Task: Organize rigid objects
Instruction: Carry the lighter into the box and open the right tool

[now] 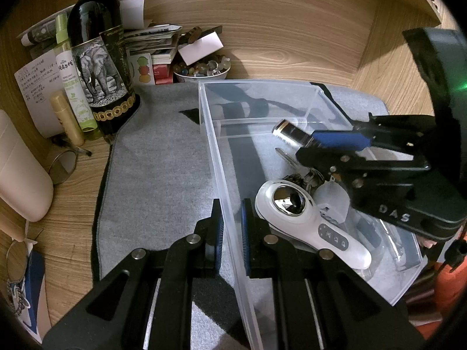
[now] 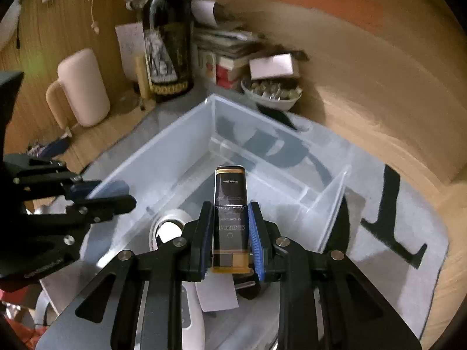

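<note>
While the left gripper pinches the near wall of the clear plastic bin between its closed pads, the right gripper hangs over the bin with its jaws clamped on a black-and-gold box — the box points away toward twelve o'clock, above the bin's larger compartment. Down in that compartment lie a white handheld device and a bunch of keys. At ten o'clock from the bin a dark wine bottle stands on the grey mat; at twelve, a bowl of beads.
</note>
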The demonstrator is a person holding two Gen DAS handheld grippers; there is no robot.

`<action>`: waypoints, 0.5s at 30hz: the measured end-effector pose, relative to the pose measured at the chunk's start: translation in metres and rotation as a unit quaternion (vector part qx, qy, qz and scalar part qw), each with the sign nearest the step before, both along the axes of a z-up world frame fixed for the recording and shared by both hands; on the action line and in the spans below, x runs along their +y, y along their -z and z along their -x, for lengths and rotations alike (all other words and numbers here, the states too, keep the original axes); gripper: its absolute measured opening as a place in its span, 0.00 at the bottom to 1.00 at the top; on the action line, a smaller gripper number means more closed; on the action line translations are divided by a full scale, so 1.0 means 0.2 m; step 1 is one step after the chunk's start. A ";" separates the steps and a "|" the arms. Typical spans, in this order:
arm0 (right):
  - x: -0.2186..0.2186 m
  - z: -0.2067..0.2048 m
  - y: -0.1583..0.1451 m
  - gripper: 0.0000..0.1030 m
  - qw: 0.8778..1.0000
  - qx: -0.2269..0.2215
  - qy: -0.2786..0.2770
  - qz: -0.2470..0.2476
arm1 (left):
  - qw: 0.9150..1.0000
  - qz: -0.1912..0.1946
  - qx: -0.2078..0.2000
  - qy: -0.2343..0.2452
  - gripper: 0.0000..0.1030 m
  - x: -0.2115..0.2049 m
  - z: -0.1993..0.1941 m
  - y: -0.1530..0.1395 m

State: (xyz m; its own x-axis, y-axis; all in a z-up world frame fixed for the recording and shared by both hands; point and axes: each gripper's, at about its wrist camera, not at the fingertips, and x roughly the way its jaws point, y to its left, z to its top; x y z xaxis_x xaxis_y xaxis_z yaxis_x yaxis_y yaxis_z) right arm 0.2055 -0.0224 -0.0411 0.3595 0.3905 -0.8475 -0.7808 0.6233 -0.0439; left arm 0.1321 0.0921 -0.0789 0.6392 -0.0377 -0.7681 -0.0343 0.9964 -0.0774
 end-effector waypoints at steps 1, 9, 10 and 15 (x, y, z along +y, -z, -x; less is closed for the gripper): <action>0.00 0.00 0.01 0.21 1.000 0.004 -0.001 0.003 | 1.000 0.000 0.000 0.000 0.10 0.00 0.00 0.00; 0.00 -0.01 0.04 0.22 1.000 0.025 0.005 0.015 | 1.000 0.000 0.000 0.000 0.10 0.00 0.00 0.00; 0.00 -0.02 0.04 0.25 1.000 0.026 0.006 0.014 | 1.000 0.000 0.000 0.000 0.10 0.00 0.00 0.00; -0.03 -0.01 -0.01 0.32 1.000 0.008 0.012 -0.001 | 1.000 0.000 0.000 0.000 0.10 0.00 0.00 0.00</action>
